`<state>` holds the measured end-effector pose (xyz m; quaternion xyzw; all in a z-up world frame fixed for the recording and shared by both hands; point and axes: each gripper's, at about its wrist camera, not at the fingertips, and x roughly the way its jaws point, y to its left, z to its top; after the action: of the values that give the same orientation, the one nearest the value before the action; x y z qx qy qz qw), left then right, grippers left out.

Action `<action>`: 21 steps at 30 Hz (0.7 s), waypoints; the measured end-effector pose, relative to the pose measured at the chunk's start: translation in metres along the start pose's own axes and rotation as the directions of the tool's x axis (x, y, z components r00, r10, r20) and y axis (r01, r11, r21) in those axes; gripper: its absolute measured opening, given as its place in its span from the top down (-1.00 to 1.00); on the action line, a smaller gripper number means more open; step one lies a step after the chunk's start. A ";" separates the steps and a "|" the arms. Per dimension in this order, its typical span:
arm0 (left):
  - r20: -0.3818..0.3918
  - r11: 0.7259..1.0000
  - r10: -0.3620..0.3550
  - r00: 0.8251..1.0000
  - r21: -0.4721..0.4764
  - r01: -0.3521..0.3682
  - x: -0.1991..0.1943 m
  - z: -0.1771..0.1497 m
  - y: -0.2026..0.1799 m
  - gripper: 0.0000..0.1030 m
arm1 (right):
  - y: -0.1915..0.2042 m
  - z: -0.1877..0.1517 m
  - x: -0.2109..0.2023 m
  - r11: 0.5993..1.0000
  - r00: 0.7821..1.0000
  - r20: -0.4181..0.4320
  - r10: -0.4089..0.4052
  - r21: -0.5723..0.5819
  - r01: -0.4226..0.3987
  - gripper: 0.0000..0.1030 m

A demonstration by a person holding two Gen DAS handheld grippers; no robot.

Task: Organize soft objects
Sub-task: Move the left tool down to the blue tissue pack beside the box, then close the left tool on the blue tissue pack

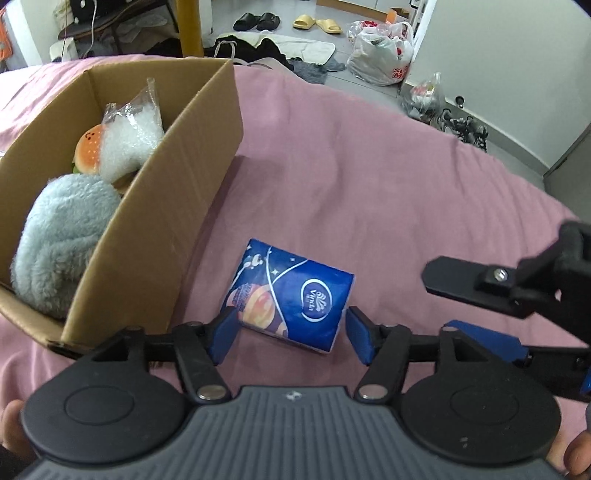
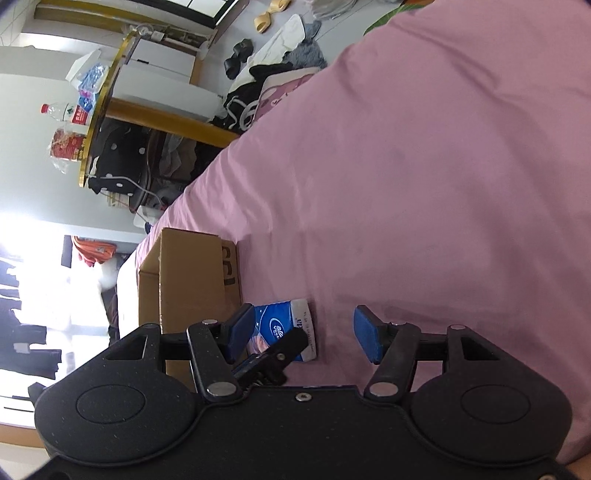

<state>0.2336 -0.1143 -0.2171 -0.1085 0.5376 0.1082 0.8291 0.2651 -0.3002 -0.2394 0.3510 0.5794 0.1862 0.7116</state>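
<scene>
Most of your task looks done already: inside the cardboard box point(image 1: 155, 192) you have a fluffy grey plush point(image 1: 62, 240), a burger toy point(image 1: 88, 153) and a clear bag of white filling point(image 1: 129, 144). What remains, as far as I can see, is the blue tissue pack point(image 1: 295, 299), which lies on the pink bedsheet point(image 1: 388, 184) just beside the box wall. Your left gripper point(image 1: 291, 332) is spread wide, with one blue pad on each side of the near end of the pack, and it does not squeeze it yet. Your right gripper point(image 2: 303, 334) is also wide and holds nothing; it waits near the pack on the other side. I judge that one pick and one drop into the box can finish the job. The sheet is soft and a little wrinkled. Behind the bed the room is messy: slippers point(image 1: 317, 24), clothes and plastic bags point(image 1: 384, 48) lie on the tiled floor.
</scene>
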 end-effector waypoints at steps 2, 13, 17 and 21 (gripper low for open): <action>-0.007 1.000 0.008 1.000 0.023 -0.008 0.005 -0.002 -0.003 -0.28 | 0.001 0.002 0.005 1.000 1.000 -0.014 -0.006 -0.005 0.006 -0.15; 0.016 1.000 -0.013 1.000 0.007 0.013 0.017 -0.004 -0.001 -0.28 | 0.005 0.006 0.024 0.999 0.998 -0.059 0.003 -0.046 -0.006 -0.15; 0.031 1.000 -0.021 0.999 0.013 0.021 0.019 -0.003 -0.001 -0.28 | 0.005 0.009 0.029 0.998 0.998 -0.064 -0.003 -0.061 -0.001 -0.16; 0.046 0.999 -0.025 0.999 0.022 0.024 0.023 -0.001 -0.003 -0.32 | 0.005 0.012 0.031 0.996 0.999 -0.051 -0.012 -0.087 0.007 -0.15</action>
<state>0.2430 -0.1163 -0.2384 -0.1035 0.5183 0.0947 0.8436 0.2854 -0.2794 -0.2558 0.3120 0.5906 0.2170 0.7119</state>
